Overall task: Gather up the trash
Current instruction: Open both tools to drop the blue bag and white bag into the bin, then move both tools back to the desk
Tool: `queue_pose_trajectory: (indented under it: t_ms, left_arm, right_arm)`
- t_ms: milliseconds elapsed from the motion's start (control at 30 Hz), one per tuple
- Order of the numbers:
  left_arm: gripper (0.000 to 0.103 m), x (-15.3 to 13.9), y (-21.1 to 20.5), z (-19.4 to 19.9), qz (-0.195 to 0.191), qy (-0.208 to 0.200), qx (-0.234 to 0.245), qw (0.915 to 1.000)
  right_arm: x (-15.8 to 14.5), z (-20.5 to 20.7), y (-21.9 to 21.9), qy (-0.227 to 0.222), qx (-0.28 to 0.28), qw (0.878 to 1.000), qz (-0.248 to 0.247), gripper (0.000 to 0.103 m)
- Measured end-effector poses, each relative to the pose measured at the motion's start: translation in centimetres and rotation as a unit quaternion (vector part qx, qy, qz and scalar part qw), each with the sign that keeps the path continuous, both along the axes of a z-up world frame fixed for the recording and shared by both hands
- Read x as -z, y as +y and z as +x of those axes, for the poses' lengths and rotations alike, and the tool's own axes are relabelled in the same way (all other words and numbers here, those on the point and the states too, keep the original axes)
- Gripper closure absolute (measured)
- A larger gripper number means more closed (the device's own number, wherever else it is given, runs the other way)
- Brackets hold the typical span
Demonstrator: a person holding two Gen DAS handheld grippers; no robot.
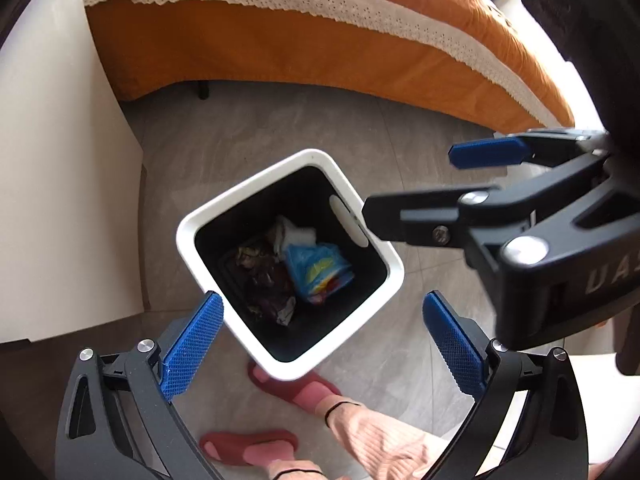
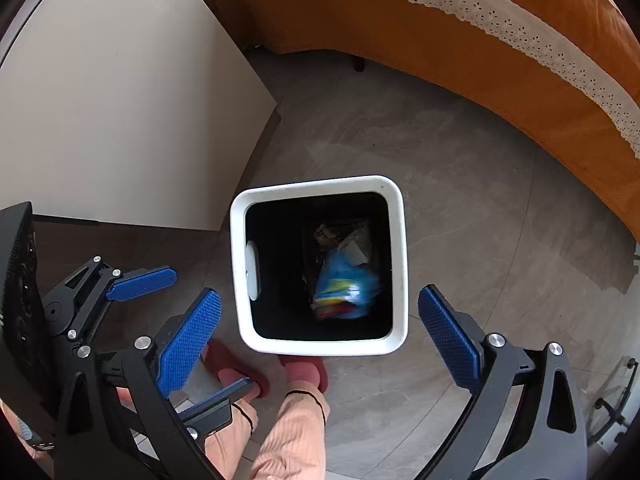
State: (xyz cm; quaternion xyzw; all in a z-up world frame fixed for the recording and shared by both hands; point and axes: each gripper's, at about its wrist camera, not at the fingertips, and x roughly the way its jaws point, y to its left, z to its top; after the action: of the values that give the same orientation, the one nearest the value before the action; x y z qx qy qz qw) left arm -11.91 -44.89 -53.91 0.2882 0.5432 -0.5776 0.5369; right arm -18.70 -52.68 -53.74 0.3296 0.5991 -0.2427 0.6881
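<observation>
Both grippers hang over the bin with nothing in them: the left gripper (image 1: pixel 320 344) has its blue pads spread wide on either side of the bin's near corner, and the right gripper (image 2: pixel 320 332) stands just as wide, pointing down at the opening, empty too. Below them the white bin (image 1: pixel 188 236) sits on the grey floor between a white cabinet (image 1: pixel 60 200) and the orange-covered bed (image 1: pixel 280 52). Inside lie a blue plastic wrapper (image 1: pixel 318 270), a dark crumpled wrapper (image 1: pixel 264 280) and some white paper (image 1: pixel 296 234). So that trash looks delivered; I see no litter left on the visible floor, only red slippers (image 1: pixel 292 388) at the person's feet.
</observation>
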Motion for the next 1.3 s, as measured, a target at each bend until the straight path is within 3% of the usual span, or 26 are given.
queue_pose_trajectory:
  t_ms: [200, 367, 567, 667, 767, 933, 1000, 1100, 1300]
  left_arm:
    - [0.005, -0.5, 0.4, -0.3, -0.002, -0.003, 0.007, 1.0000]
    - [0.005, -2.9, 0.2, -0.3, -0.012, -0.019, 0.000, 0.9997]
    - [0.005, -9.9, 0.5, 0.5, -0.047, -0.065, -0.029, 0.9964]
    - [0.005, -14.5, 0.9, 0.7, -0.069, -0.106, -0.040, 0.9912]
    - [0.005, -19.2, 1.5, 0.9, -0.094, -0.111, -0.052, 0.9880]
    - [0.005, -27.5, 3.0, 1.0, -0.147, -0.157, -0.056, 0.9751]
    - [0.005, -29.8, 3.7, 1.0, -0.157, -0.166, -0.054, 0.9720]
    - [0.005, -33.4, 5.1, 1.1, -0.174, -0.205, -0.066, 0.9610]
    - [0.005, -40.0, 9.8, 4.0, -0.208, -0.248, -0.138, 0.9360]
  right_arm:
    - [-2.4, 0.4, 0.1, -0.007, -0.003, 1.000, -0.014, 0.005]
    - [-4.2, 0.5, 0.3, -0.012, -0.006, 1.000, -0.021, 0.005]
    - [-9.4, 0.5, 0.9, -0.039, -0.002, 0.999, -0.037, 0.005]
    - [-12.8, 0.5, 1.2, -0.055, -0.001, 0.997, -0.057, 0.005]
    - [-17.4, 0.7, 1.5, -0.076, -0.008, 0.993, -0.085, 0.005]
    - [-24.3, 1.5, 1.5, -0.120, -0.023, 0.985, -0.126, 0.005]
    - [-27.2, 2.2, 1.7, -0.144, -0.030, 0.980, -0.136, 0.005]
    - [-31.2, 3.3, 2.0, -0.182, -0.043, 0.971, -0.146, 0.005]
    - [-37.6, 7.2, 3.8, -0.253, -0.091, 0.948, -0.173, 0.005]
